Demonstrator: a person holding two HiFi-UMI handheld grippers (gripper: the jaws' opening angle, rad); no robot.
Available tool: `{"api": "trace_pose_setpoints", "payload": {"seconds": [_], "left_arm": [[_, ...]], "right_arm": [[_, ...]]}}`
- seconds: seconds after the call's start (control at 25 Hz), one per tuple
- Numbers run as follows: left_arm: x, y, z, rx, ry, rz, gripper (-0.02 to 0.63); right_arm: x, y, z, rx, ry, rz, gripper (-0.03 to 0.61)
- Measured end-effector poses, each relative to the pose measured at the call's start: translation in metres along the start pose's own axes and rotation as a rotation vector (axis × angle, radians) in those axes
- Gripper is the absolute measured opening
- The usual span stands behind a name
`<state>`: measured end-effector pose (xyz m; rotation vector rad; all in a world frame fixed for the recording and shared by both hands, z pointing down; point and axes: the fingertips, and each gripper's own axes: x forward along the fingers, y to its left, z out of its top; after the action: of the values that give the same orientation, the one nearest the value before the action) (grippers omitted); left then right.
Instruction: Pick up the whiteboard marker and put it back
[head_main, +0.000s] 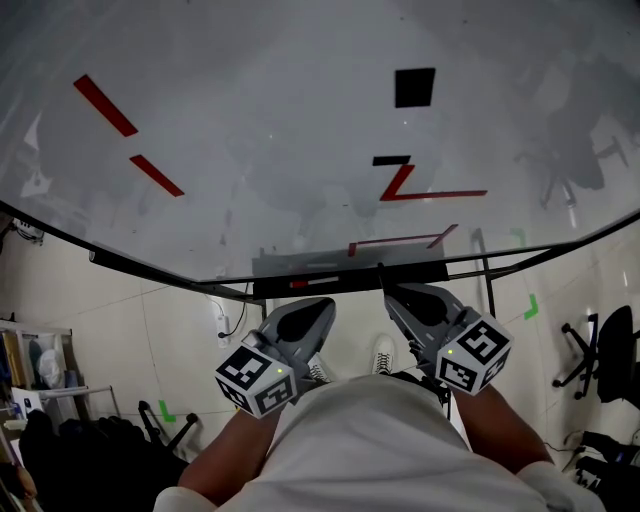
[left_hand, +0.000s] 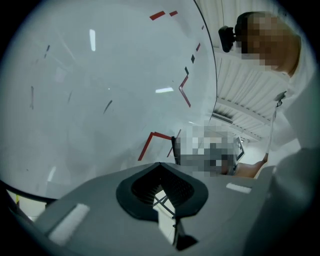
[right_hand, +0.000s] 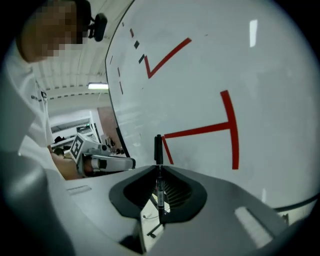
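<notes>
Right gripper (right_hand: 159, 167) is pinching the whiteboard marker (right_hand: 158, 147): jaws clamped on the barrel, marker upright between them, black end sticking out past the tips toward the whiteboard (right_hand: 240, 60). Left gripper (left_hand: 160, 166): jaws pressed together, nothing in them. In the head view I've got both grippers in front of me, side by side and apart, pointing at the board's lower edge. Right one's tip sits just by the dark ledge (head_main: 330, 283) under the board. Board has red lines (head_main: 430, 195) and a black square (head_main: 414, 87).

whiteboard (head_main: 300, 120) blocking ahead, floor (head_main: 180, 330) below apparently open
</notes>
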<state>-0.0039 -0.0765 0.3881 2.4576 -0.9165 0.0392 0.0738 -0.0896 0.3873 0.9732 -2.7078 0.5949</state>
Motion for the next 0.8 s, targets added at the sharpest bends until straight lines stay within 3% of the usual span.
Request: {"api": "trace_pose_setpoints", "payload": {"seconds": [0.24,0.8], "left_arm": [[-0.003,-0.007,0.004,0.013,-0.031,0.003,0.017],[-0.011,-0.009,0.004,0.034,-0.038,0.017,0.016]], "right_arm": [[-0.018,0.007,0.007,0.078,-0.077,-0.009,0.041],[-0.010,0.020,-0.003,0.086,-0.056,0.024,0.041]]}}
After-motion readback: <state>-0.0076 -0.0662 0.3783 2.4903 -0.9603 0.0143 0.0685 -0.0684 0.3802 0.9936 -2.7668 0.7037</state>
